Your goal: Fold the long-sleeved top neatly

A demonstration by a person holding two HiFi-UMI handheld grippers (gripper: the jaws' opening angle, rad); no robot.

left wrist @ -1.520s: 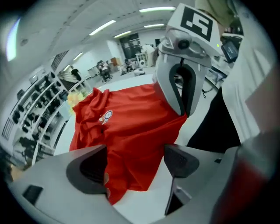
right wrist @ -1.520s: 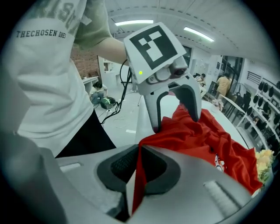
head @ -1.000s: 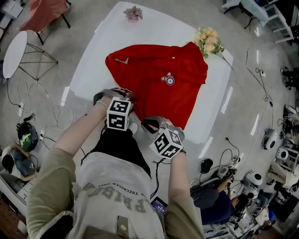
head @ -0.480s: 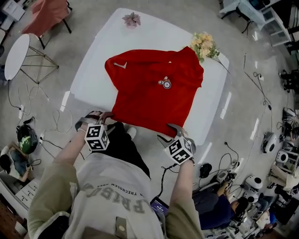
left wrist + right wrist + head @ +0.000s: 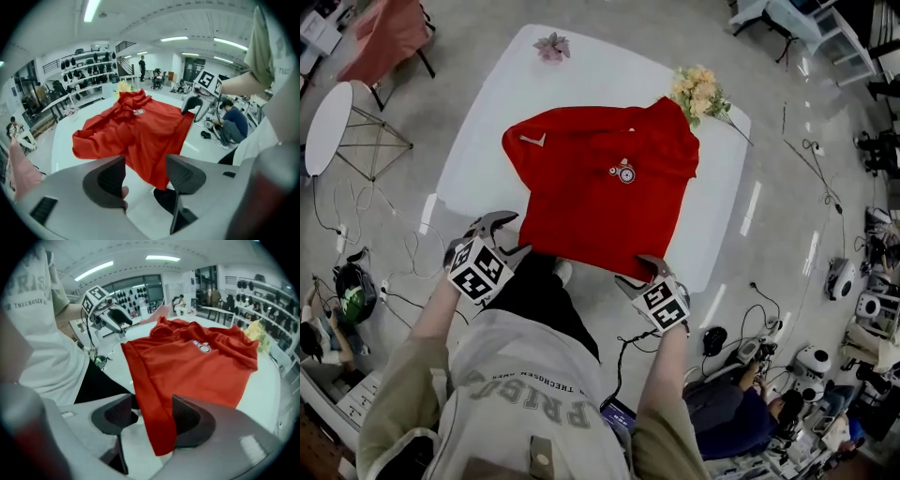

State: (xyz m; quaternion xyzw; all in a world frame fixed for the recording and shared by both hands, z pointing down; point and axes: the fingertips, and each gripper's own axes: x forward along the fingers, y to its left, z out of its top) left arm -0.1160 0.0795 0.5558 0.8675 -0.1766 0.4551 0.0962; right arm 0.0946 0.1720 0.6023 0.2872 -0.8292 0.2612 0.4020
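The red long-sleeved top (image 5: 600, 187) lies spread on the white table (image 5: 609, 75), its near hem along the front edge and a small round logo on top. My left gripper (image 5: 508, 234) hovers just off the hem's left corner. In the left gripper view, this gripper (image 5: 145, 173) has just been opening; its jaws stand apart and the top (image 5: 136, 126) lies beyond them, untouched. My right gripper (image 5: 636, 272) is at the hem's right corner. It (image 5: 152, 420) has just opened too, and the top's (image 5: 197, 362) corner lies loose between its jaws.
A yellow bouquet (image 5: 698, 89) lies at the table's far right corner by the top's shoulder, and a pink flower (image 5: 551, 45) at the far edge. A round side table (image 5: 323, 112) stands left. Cables and a seated person (image 5: 741, 412) are on the floor to the right.
Both grippers moved apart from the middle of the near hem to its corners, drawing it out straight. The left gripper then rolled and lifted off its corner. Both now stand open.
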